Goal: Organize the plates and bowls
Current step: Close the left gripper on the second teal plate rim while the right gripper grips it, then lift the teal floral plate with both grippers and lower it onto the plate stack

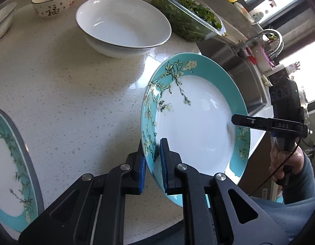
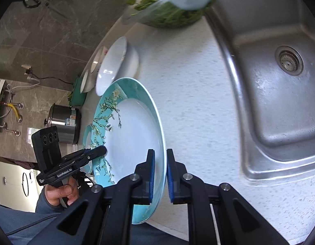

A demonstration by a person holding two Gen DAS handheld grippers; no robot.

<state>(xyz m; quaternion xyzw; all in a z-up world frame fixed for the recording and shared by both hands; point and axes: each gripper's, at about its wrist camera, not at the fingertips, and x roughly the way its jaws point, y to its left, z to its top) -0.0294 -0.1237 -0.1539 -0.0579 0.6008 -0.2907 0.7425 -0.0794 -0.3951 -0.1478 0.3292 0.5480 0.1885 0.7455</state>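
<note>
1. Kitchen, speckled pale counter (image 1: 71, 85); steel sink (image 2: 280, 106) fills the right side of the right wrist view, faucet (image 1: 265, 40) at upper right of the left wrist view.
2. My left gripper (image 1: 152, 157), bottom centre of the left wrist view, is clamped tight on the teal-rimmed flowered plate (image 1: 194, 122); the blue pads (image 1: 162, 159) pinch its lower-left rim.
3. My right gripper (image 2: 160, 175), bottom centre of the right wrist view, is likewise closed down on the same plate's opposite rim, with the rim between the pads.
4. The plate sits tilted, lifted off the counter, held between both grippers, centre-right in the left view and centre-left in the right view.
5. A second teal plate (image 1: 12, 167) lies flat on the counter at the lower left edge of the left view.
6. Big white bowl (image 1: 122, 24) at upper centre; small bowl with a black character (image 1: 55, 0) at upper left; another white bowl (image 1: 2, 20) cut off at the far left edge.
7. Clear dish of greens (image 1: 190, 14) at top centre-right, just beside the sink.
8. Person's hand (image 1: 288, 161) grips the right gripper's handle at right.
</note>
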